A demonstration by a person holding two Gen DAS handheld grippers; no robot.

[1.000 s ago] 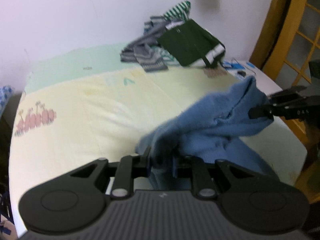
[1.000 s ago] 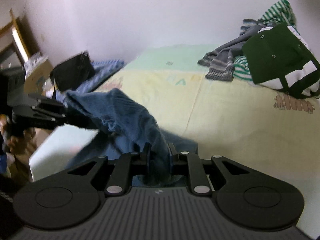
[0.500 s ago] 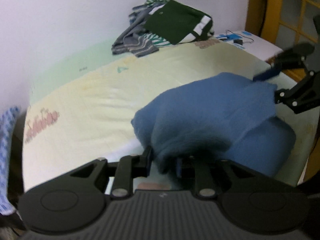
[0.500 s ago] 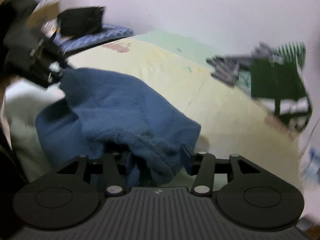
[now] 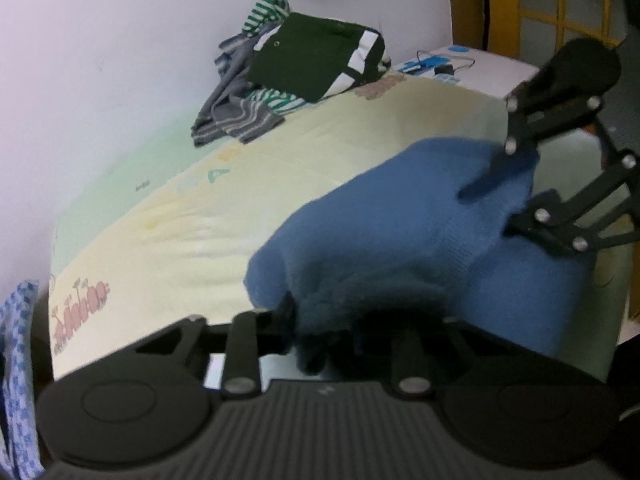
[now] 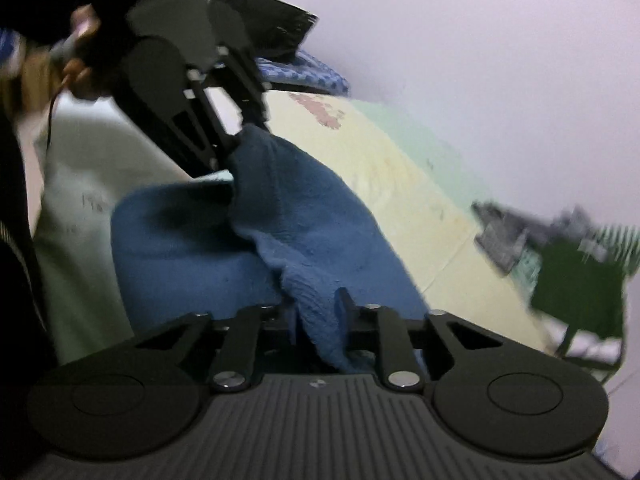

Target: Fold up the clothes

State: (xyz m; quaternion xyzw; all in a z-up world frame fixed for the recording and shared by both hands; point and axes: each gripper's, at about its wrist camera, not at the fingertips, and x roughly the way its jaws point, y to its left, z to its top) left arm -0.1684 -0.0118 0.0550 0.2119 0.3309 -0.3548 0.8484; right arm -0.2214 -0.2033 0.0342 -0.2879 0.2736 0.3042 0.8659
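My left gripper (image 5: 320,320) is pinched on a bunched edge of the blue fleece garment (image 5: 400,232); the fold spills over the pads, so the contact itself is hidden in shadow. My right gripper (image 6: 320,320) is clamped on another edge of the same garment (image 6: 304,232), cloth running down between the fingers (image 6: 344,300) and hiding the left pad. The garment lies on the near edge of the bed (image 5: 192,240), stretched between the two grippers with a lower layer flat on the sheet under the raised fold. In the left wrist view my right gripper (image 5: 516,184) comes in from the right of the garment, its handle cut off by the frame; its lower finger is behind cloth. In the right wrist view the left gripper (image 6: 240,136) sits at the garment's far-left corner, the hand (image 6: 80,64) holding it blurred and mostly out of frame. Beyond the garment, at the bed's far end by the wall: a pile of clothes (image 5: 248,116), grey striped and green-white striped, with a dark green folded piece (image 5: 312,64) on top; motion-smeared in the right view. Sheet print near the garment: small pink figures (image 5: 80,308) and faint marks, not readable. Past the pile, blue items and a cable (image 5: 444,62) on a white surface, too small to identify. Blue patterned cloth (image 5: 18,380) at the left edge, cropped.
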